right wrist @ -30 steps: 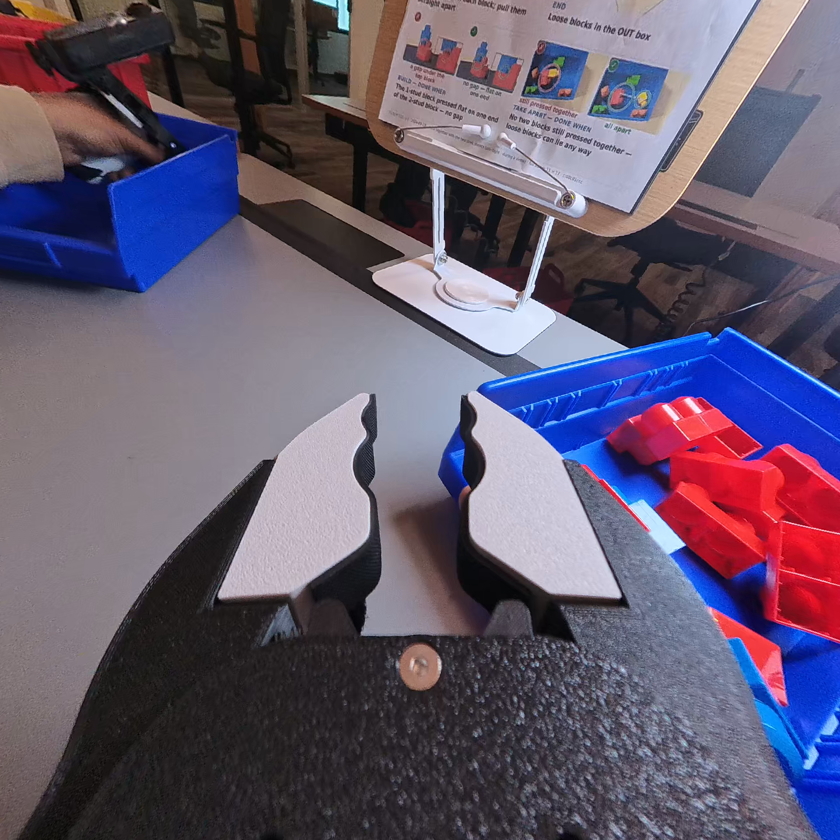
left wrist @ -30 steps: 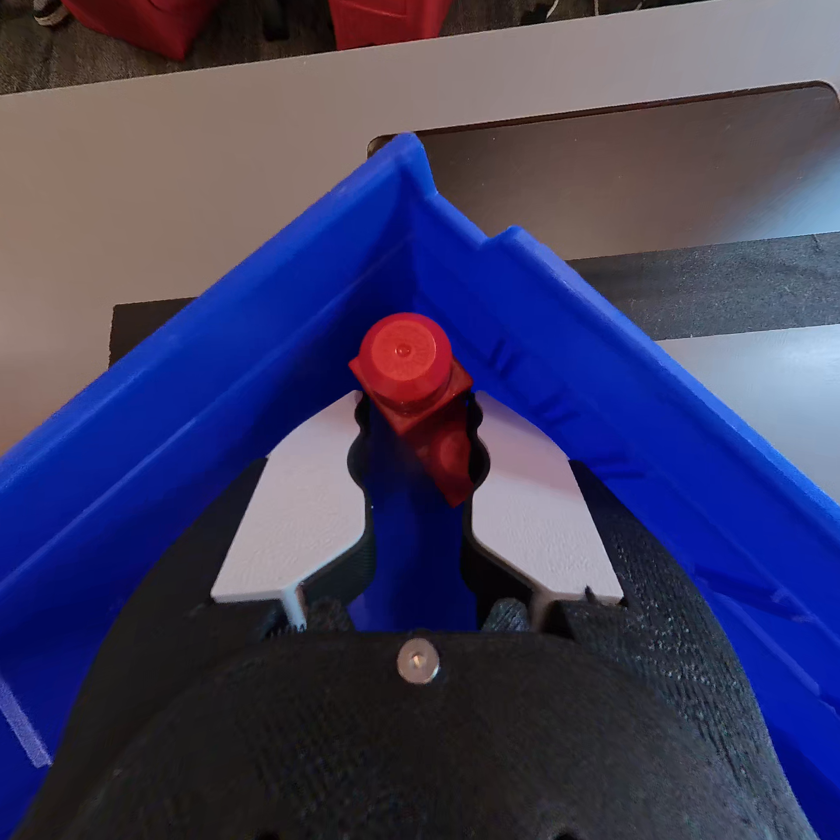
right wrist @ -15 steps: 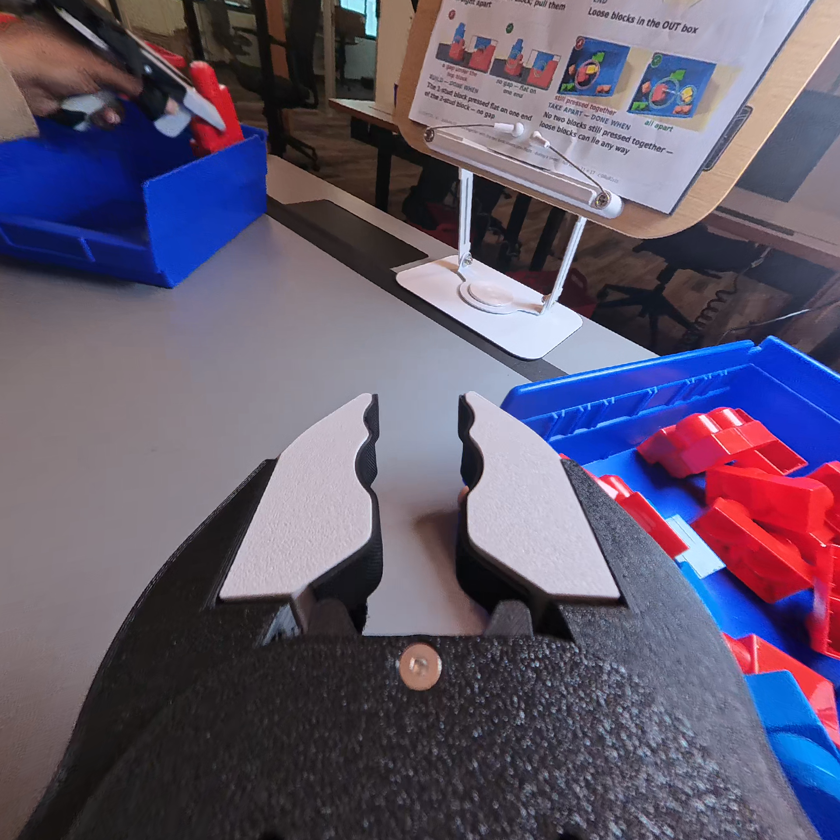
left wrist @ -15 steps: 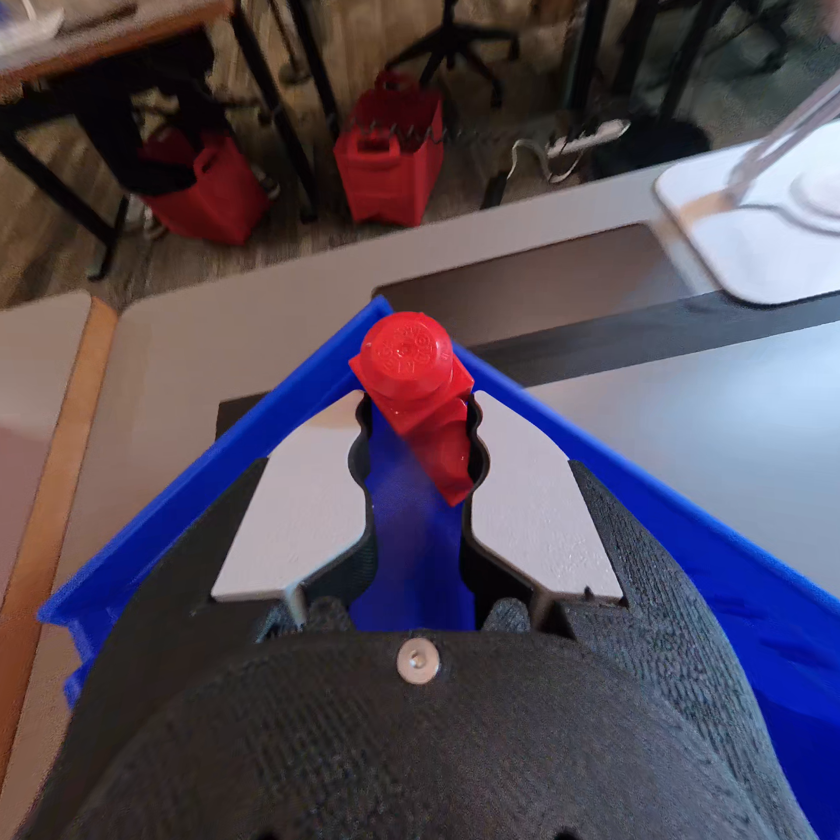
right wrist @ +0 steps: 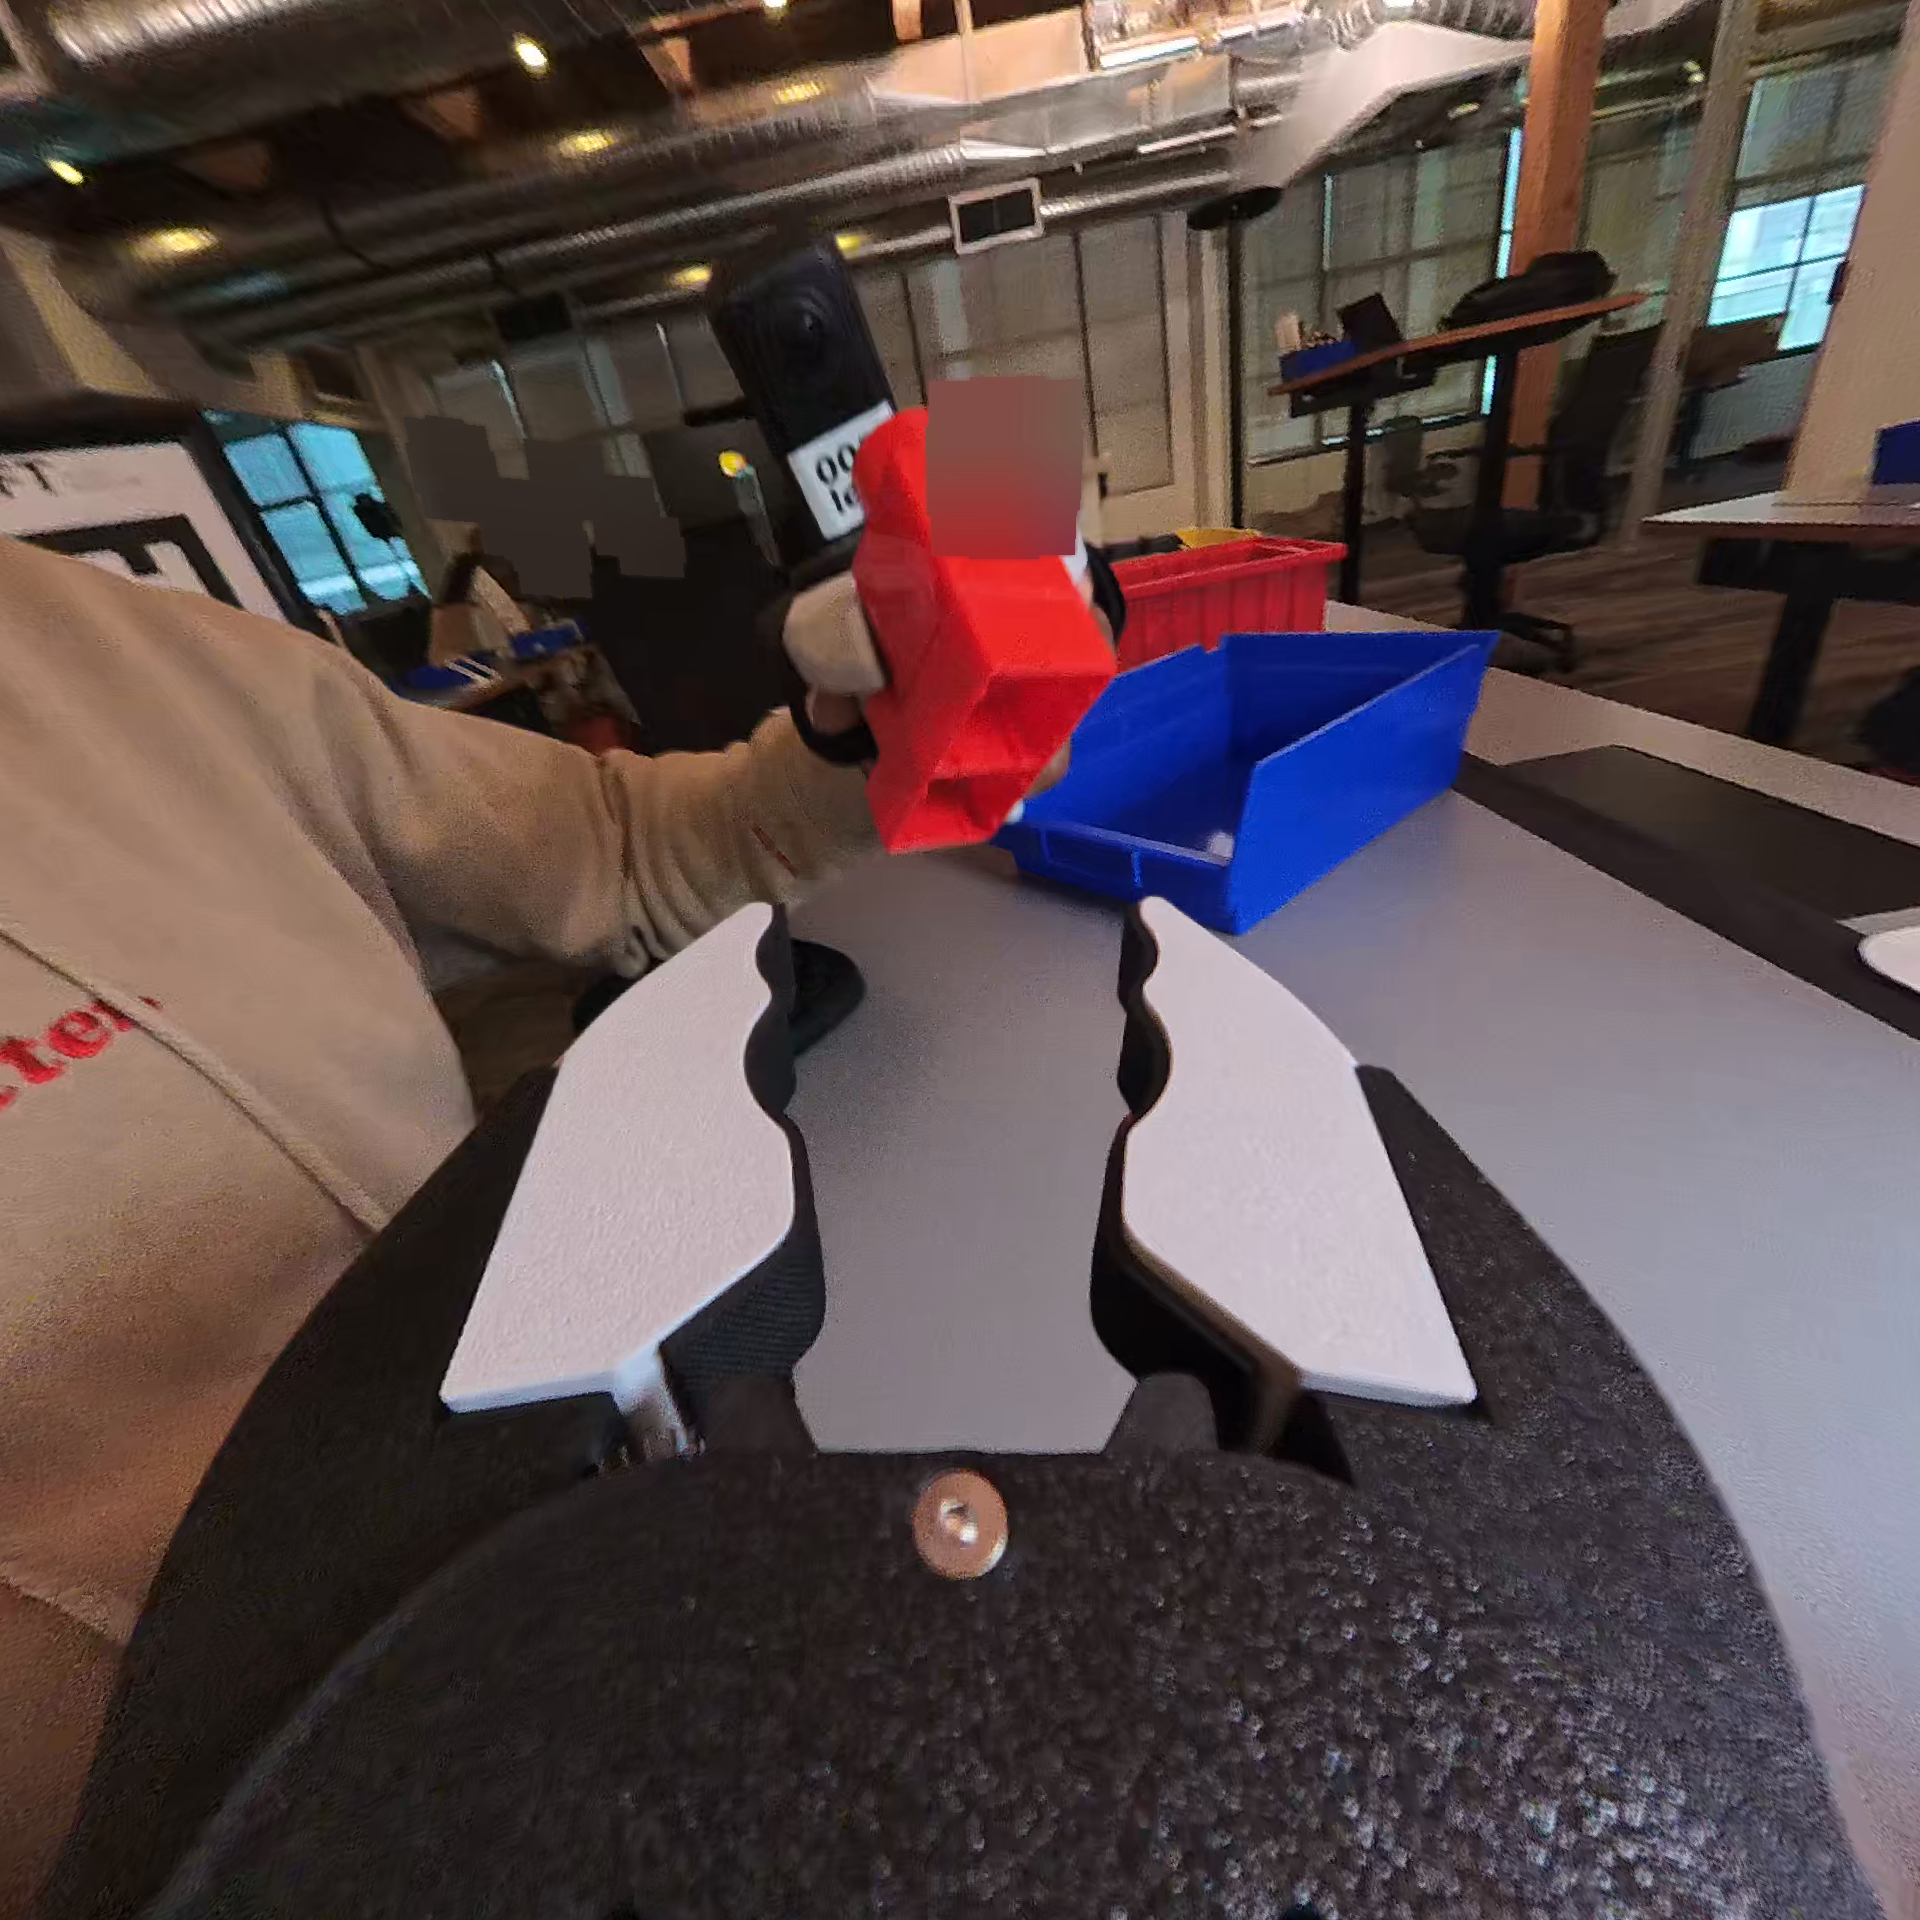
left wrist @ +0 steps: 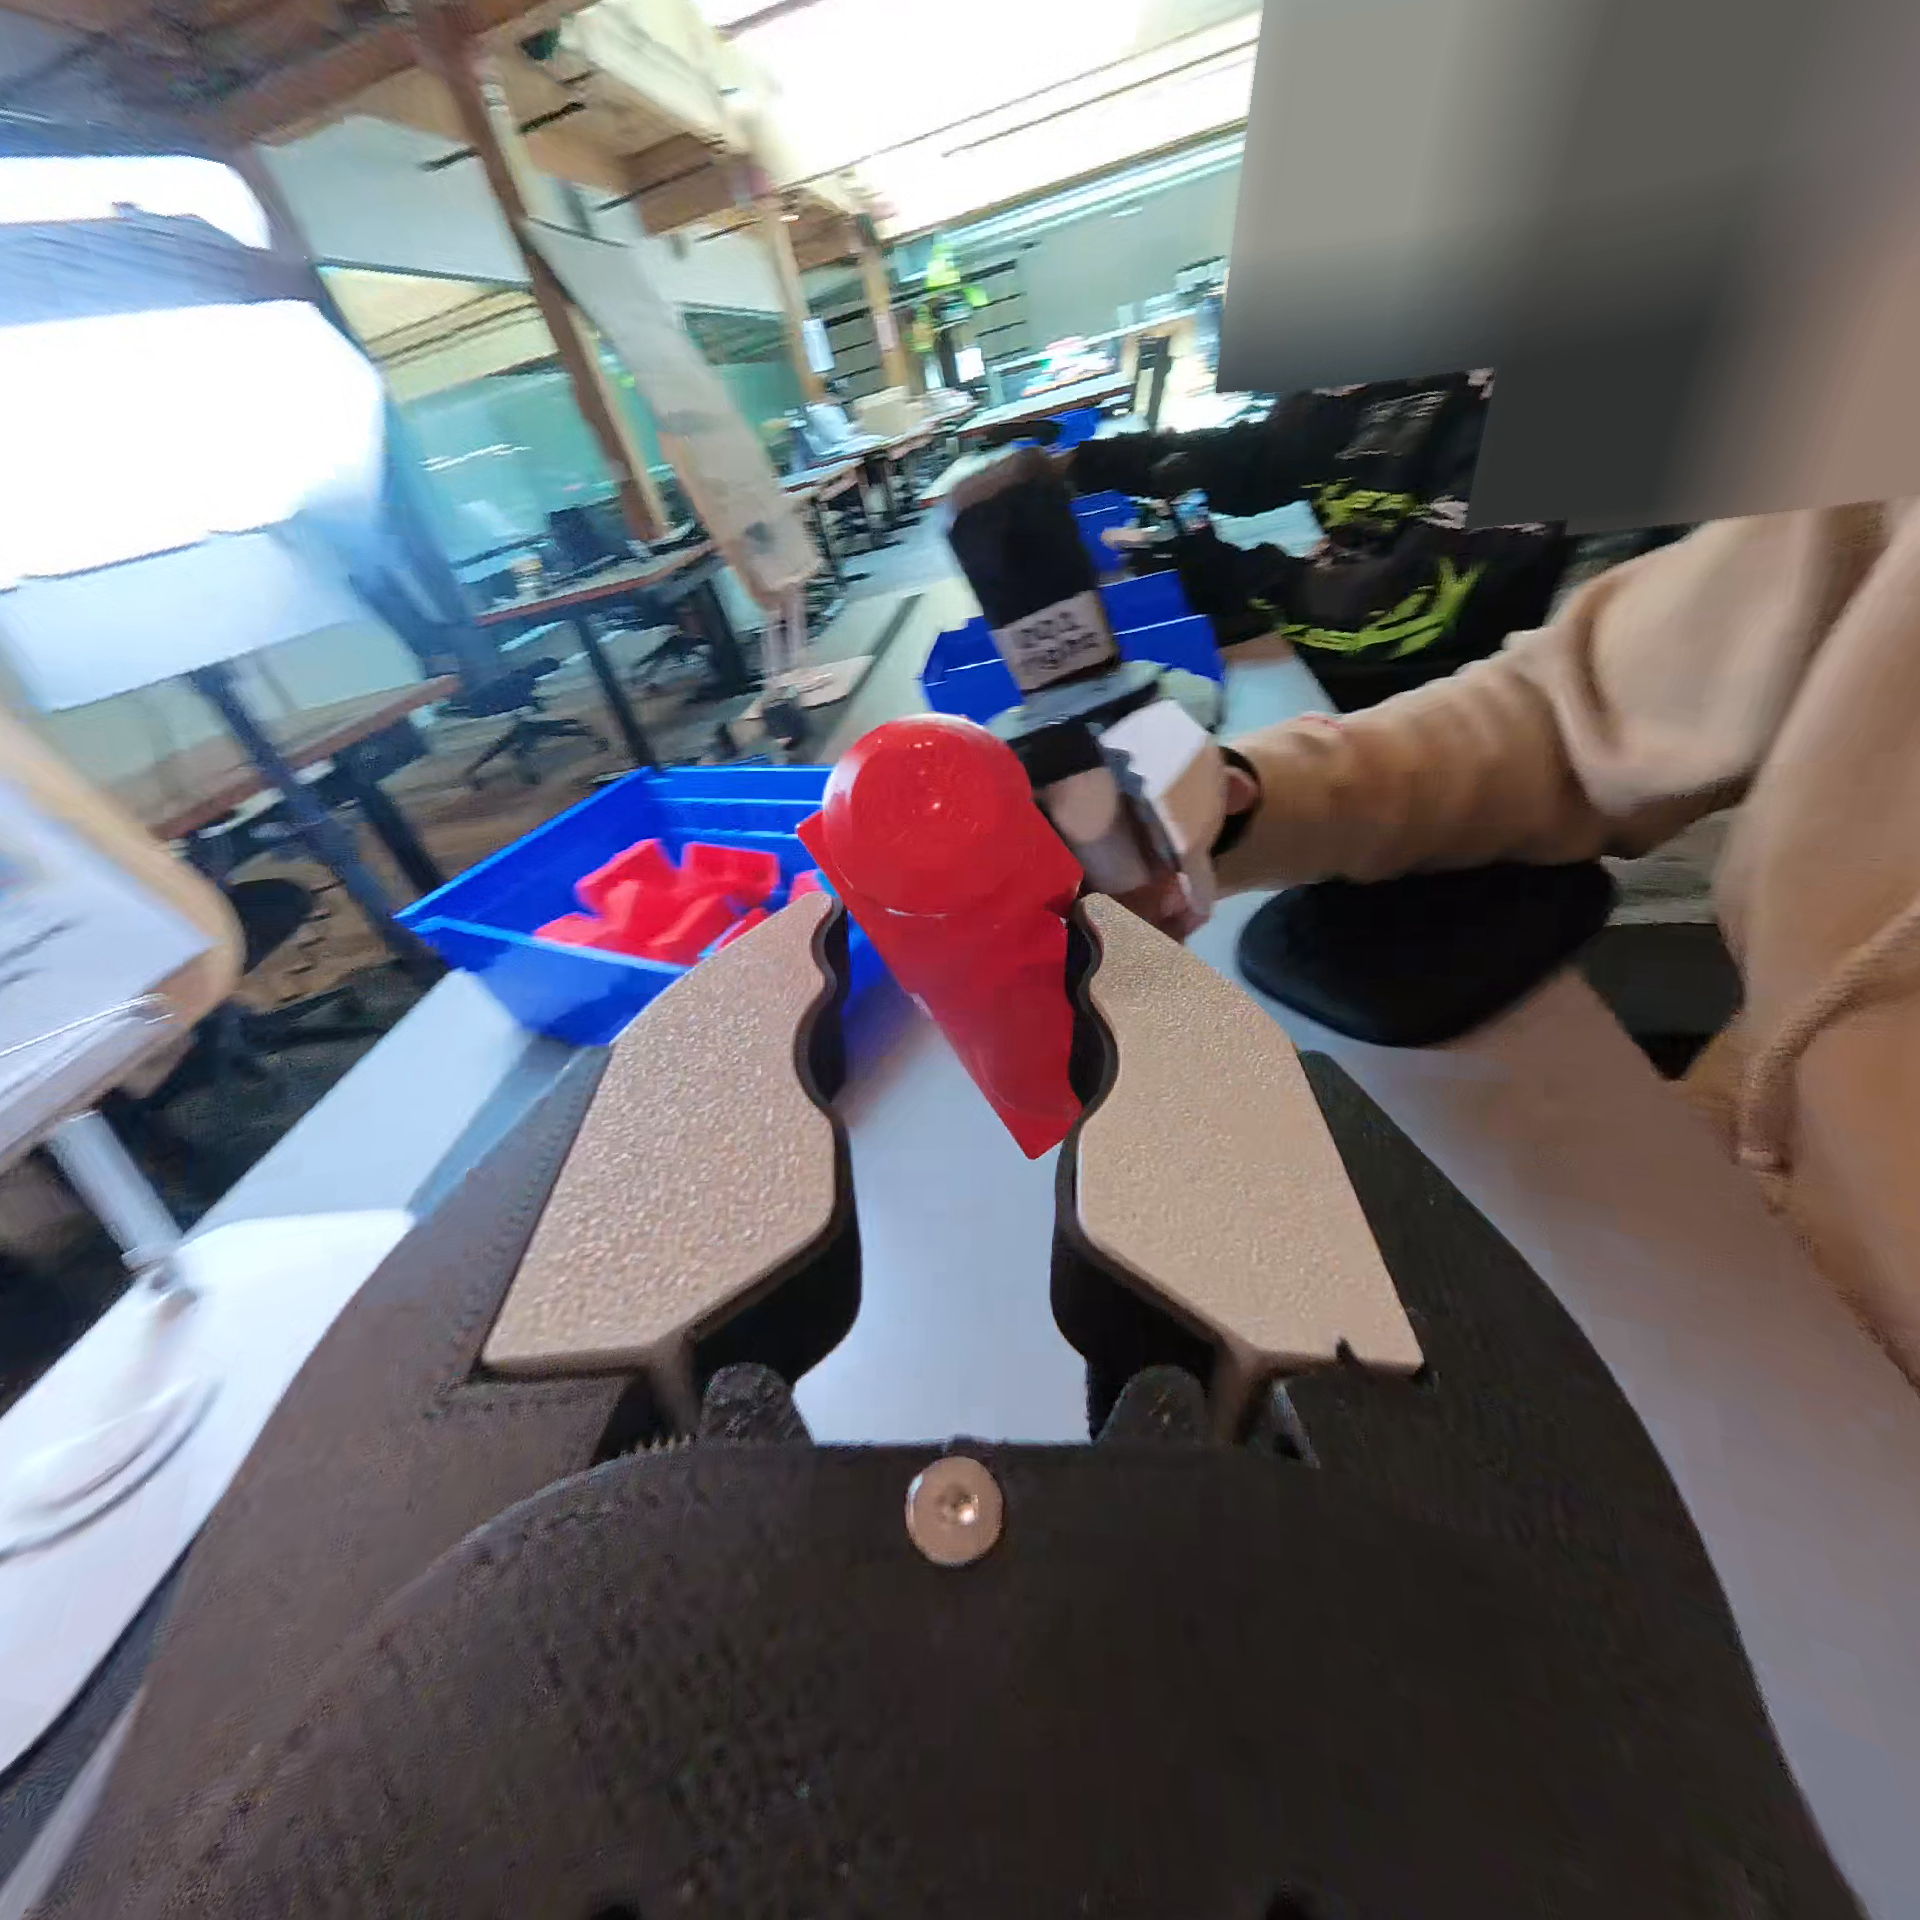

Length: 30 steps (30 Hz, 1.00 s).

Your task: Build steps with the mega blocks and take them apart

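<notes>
Item in hand: one red mega block [left wrist: 951, 914], stud end forward, clamped between the fingers of my left gripper [left wrist: 956, 940] and held in the air above the grey table [left wrist: 1558, 1351], touching nothing else. My right gripper [right wrist: 951, 925] carries nothing, its fingers spread apart over bare tabletop, pointed toward the block from the other side. Stock: a blue bin [left wrist: 540, 977] past the table's far end holds a heap of loose red blocks [left wrist: 675, 899]. A second blue bin [right wrist: 1299, 769] beside the left gripper looks empty as far as I can see into it. Assembly: none visible; no two blocks are pressed together anywhere in either view. My reading is that the task is at its very start, with a first block picked. Left to do, I judge: fetch a mating block, press the step together, then pull it apart.
</notes>
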Tool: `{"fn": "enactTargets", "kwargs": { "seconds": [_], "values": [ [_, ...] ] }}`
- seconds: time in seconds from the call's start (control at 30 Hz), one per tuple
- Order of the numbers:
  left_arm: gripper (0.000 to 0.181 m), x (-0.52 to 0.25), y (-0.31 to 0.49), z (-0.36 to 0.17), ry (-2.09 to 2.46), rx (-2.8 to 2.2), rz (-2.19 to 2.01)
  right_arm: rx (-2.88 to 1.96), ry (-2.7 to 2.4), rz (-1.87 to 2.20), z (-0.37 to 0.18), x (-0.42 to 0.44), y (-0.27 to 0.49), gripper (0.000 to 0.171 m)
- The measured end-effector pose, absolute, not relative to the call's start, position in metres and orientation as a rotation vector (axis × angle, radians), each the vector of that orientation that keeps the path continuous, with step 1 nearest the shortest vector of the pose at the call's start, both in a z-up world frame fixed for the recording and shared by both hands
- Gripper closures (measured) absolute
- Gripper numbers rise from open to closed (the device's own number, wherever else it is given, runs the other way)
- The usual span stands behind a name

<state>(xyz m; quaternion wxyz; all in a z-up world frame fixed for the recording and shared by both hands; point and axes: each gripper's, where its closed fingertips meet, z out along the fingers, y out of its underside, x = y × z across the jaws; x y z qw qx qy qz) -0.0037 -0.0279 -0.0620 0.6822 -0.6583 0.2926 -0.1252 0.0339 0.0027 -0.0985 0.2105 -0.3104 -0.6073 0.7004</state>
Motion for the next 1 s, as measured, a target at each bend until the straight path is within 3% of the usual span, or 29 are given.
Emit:
{"fn": "enactTargets", "kwargs": {
  "seconds": [0.17,0.27,0.4,0.53,0.63,0.77,1.0],
  "values": [
    [0.141,0.049,-0.019,-0.081,0.764,-1.458,-0.446,-0.811,-1.731,2.069,-0.089,0.046,-0.013,0.109],
    [0.141,0.056,-0.018,-0.086,0.772,-1.443,-0.486,-0.781,-1.814,2.048,-0.097,0.051,-0.021,0.132],
    [0.142,0.050,-0.017,-0.090,0.724,-1.445,-0.490,-0.815,-1.816,2.069,-0.099,0.049,-0.018,0.134],
    [0.120,0.039,-0.007,-0.089,0.599,-1.481,-0.510,-0.864,-1.754,1.938,-0.104,0.037,-0.003,0.134],
    [0.142,0.035,-0.002,-0.095,0.599,-1.514,-0.424,-0.821,-1.779,1.785,-0.113,0.032,-0.006,0.134],
    [0.144,0.032,-0.007,-0.101,0.652,-1.574,-0.397,-0.800,-1.839,1.623,-0.122,0.028,-0.010,0.134],
    [0.144,-0.018,-0.044,-0.021,0.481,-1.366,-0.429,-0.851,-1.869,1.482,-0.134,0.026,0.014,0.135]
  ]
}}
